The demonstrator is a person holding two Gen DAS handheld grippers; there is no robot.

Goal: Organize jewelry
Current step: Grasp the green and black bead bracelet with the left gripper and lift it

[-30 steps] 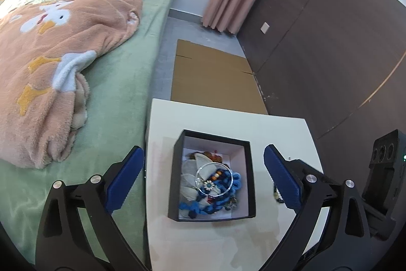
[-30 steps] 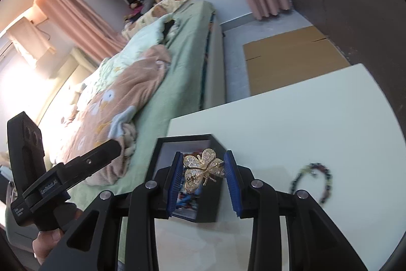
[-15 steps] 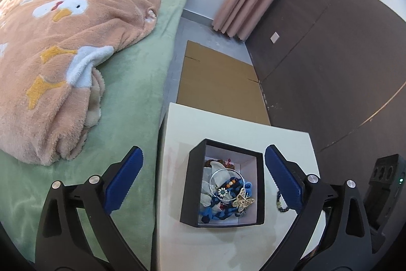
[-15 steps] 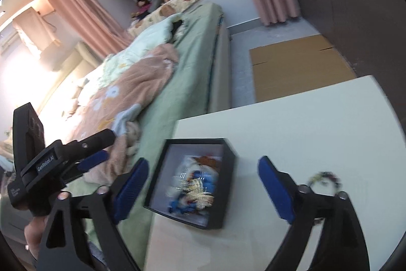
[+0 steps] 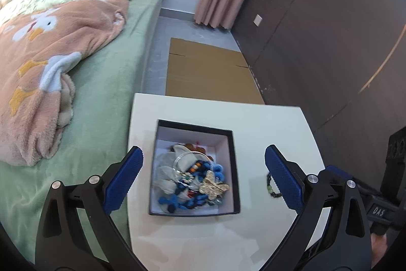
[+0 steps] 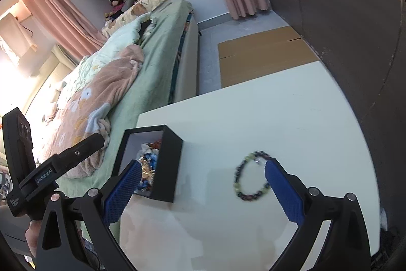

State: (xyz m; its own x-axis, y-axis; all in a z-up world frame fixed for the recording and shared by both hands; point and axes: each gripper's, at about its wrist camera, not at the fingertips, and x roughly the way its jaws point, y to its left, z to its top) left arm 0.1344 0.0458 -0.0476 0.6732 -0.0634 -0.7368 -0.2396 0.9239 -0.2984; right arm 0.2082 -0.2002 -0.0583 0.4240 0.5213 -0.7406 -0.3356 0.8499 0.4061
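Jewelry box (image 5: 195,169) sits on white table (image 5: 266,123) beside bed (image 5: 106,83).

Left gripper (image 5: 203,174): jaws spread wide, blue pads facing each other, nothing between them, pointing steeply down. Black arms run back to the lower corners of its own view. In the right wrist view its body shows at far left, with the left hand (image 6: 33,238) wrapped round the handle, mostly hidden.

Right gripper (image 6: 201,180): jaws have just been opening and now stand fully apart, nothing clamped between the pads, also angled steeply down. In the left wrist view part of the right hand (image 5: 379,244) shows at lower right, on that gripper's black handle.
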